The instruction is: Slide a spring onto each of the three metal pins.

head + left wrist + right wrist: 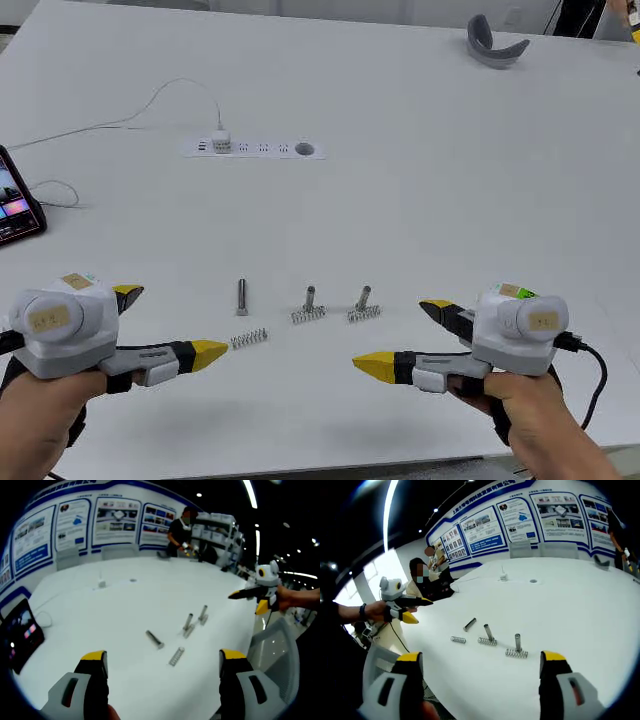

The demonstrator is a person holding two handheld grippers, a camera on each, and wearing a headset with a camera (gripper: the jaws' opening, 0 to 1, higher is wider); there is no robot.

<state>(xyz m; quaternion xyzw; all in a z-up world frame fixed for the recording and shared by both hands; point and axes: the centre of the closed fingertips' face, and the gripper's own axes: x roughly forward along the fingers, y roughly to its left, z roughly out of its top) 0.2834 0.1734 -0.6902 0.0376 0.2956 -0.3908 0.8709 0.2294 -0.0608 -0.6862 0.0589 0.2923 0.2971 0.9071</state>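
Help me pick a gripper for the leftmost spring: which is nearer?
Left: the left gripper has a tip just left of the spring; the right gripper is farther off, to its right.

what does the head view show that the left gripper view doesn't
Head view adds: the left hand holding the left gripper, seen from outside. Left gripper view adds: wall posters, shelves and a person at the far end of the table. Shared: the open right gripper, one lying pin, two upright pins with springs at their bases, a loose spring, the power strip and a tablet.
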